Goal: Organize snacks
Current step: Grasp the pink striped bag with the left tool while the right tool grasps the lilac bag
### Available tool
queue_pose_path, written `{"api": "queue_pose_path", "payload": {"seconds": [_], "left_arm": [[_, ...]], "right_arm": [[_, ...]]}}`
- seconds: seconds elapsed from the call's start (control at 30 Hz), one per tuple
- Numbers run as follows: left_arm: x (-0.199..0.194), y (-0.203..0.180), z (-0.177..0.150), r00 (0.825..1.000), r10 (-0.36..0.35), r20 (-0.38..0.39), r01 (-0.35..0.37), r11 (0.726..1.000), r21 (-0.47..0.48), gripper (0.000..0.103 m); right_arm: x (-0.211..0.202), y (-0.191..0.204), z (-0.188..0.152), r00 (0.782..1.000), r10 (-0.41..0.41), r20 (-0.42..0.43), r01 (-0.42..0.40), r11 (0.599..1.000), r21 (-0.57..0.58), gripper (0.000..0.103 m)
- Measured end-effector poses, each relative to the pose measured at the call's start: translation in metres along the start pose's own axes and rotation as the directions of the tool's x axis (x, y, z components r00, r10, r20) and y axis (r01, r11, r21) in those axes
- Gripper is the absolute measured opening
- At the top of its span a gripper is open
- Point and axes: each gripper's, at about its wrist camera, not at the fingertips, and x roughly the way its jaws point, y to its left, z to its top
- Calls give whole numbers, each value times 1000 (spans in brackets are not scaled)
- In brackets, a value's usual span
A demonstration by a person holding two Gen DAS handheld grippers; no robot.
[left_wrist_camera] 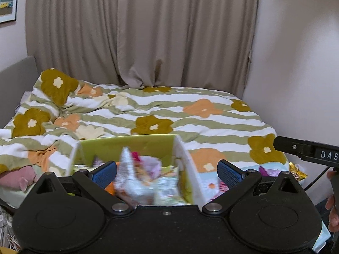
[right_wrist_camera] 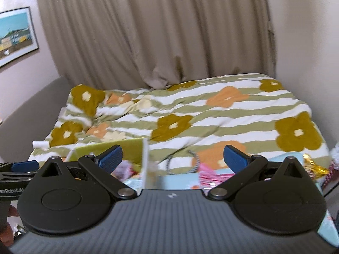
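A white box with a green inside (left_wrist_camera: 131, 146) stands at the near edge of the bed, filled with several snack packets (left_wrist_camera: 137, 182). My left gripper (left_wrist_camera: 167, 172) is open and empty, its blue pads (left_wrist_camera: 106, 173) spread just above the box. In the right wrist view the box (right_wrist_camera: 129, 146) is at the lower left. My right gripper (right_wrist_camera: 173, 158) is open and empty, to the right of the box. Pink packets (right_wrist_camera: 208, 174) and a gold wrapper (right_wrist_camera: 313, 167) lie on a light blue surface (right_wrist_camera: 180, 181) below it.
A bed with a flowered striped duvet (left_wrist_camera: 169, 114) fills the middle. Beige curtains (left_wrist_camera: 144, 31) hang behind it. A wall (left_wrist_camera: 296, 53) is at the right. A striped cord (right_wrist_camera: 182, 158) lies on the duvet. A pink soft toy (left_wrist_camera: 21, 176) lies at the left.
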Motion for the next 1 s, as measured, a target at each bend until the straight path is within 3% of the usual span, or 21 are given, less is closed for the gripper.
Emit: {"api": "queue_pose_path", "payload": {"seconds": [0.2, 0.4, 0.6, 1.0], "left_arm": [[24, -60, 0, 1000, -18, -23, 18, 1000, -1, 102], [72, -110, -6, 995, -53, -83, 54, 998, 10, 102], [130, -156, -20, 985, -38, -169, 57, 993, 104, 102], [209, -178, -51, 950, 21, -312, 41, 981, 190, 102]], "right_arm": [[-3, -67, 2, 999, -15, -34, 14, 1000, -23, 103], [8, -135, -4, 995, 5, -103, -5, 1000, 4, 103], [30, -188, -13, 986, 26, -168, -25, 1000, 3, 103], [83, -228, -32, 953, 100, -287, -98, 995, 22, 103]]}}
